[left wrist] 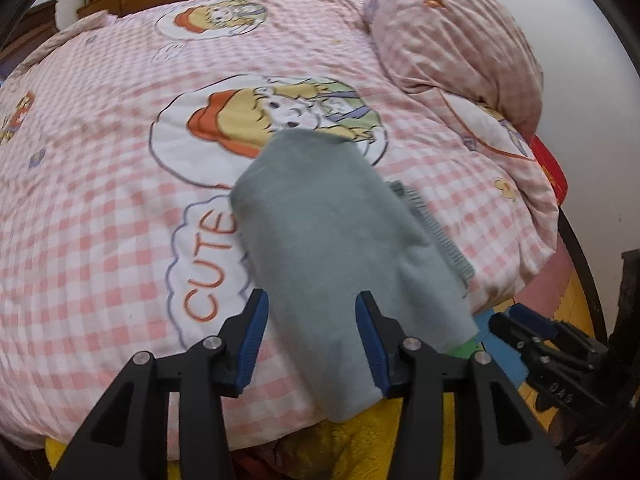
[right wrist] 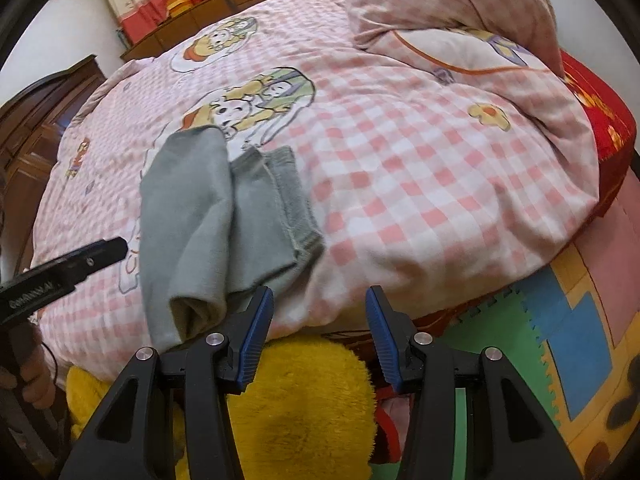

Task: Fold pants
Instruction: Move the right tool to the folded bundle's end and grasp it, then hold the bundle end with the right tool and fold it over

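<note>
Pants (left wrist: 320, 240), grey and already doubled into a long bundle, lie on the pink checked bed (left wrist: 100, 200) at its near edge, low and centre in the left wrist view. Their long axis runs from the lower edge up toward the cartoon print, ribbed hem (right wrist: 294, 200) on the right side. The left tool (left wrist: 312, 340) is open, straddling the near end; the right tool (right wrist: 320, 332) is open too, holding nothing. For a clean fold, I would pinch both near corners evenly and carry them straight along that axis.
</note>
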A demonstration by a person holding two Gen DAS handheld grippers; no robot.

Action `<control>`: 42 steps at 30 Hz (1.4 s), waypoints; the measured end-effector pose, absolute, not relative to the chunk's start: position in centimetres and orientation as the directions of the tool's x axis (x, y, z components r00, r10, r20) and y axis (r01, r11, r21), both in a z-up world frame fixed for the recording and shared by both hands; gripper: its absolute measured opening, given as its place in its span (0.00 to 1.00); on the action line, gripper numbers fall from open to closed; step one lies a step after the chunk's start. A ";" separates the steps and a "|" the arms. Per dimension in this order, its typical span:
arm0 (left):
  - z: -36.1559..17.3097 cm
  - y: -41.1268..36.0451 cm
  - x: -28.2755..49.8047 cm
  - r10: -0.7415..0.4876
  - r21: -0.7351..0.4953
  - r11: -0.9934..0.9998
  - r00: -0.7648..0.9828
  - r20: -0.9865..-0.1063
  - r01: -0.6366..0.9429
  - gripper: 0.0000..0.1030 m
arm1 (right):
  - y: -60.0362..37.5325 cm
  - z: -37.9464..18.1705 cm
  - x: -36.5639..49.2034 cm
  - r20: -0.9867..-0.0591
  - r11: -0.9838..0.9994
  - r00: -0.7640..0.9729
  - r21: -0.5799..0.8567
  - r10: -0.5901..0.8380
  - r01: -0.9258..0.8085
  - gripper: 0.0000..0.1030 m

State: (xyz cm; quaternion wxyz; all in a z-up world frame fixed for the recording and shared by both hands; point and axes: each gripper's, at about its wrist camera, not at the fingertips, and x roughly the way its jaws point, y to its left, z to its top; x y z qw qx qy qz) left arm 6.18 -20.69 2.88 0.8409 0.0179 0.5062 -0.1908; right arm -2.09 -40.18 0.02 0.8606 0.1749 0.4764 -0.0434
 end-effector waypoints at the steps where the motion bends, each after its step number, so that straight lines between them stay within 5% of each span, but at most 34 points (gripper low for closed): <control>1: 2.8 -20.4 6.2 -0.301 -0.165 0.928 0.414 -0.859 0.333 0.46 | -40.0 0.1 -2.0 -0.834 0.937 0.543 0.260 0.096 0.234 0.48; 16: 1.6 -16.2 6.1 -0.304 -0.214 0.943 0.404 -0.863 0.253 0.46 | -36.0 3.6 2.2 -0.814 0.960 0.563 0.252 0.143 0.119 0.48; 34: 0.6 -14.3 6.2 -0.282 -0.222 0.956 0.400 -0.872 0.192 0.46 | -34.0 -1.6 7.8 -0.860 0.966 0.473 0.250 0.193 0.059 0.48; 35: 0.5 -14.4 6.2 -0.281 -0.221 0.956 0.399 -0.873 0.191 0.46 | -34.0 -1.5 7.7 -0.856 0.967 0.480 0.248 0.193 0.053 0.45; 37: 0.4 -14.6 6.2 -0.280 -0.220 0.956 0.395 -0.875 0.192 0.46 | -33.9 -1.2 7.4 -0.842 0.967 0.502 0.250 0.196 0.040 0.21; 42: 0.5 -15.0 6.5 -0.285 -0.222 0.955 0.399 -0.872 0.197 0.46 | -34.6 0.8 6.6 -0.794 0.949 0.553 0.315 0.254 0.017 0.12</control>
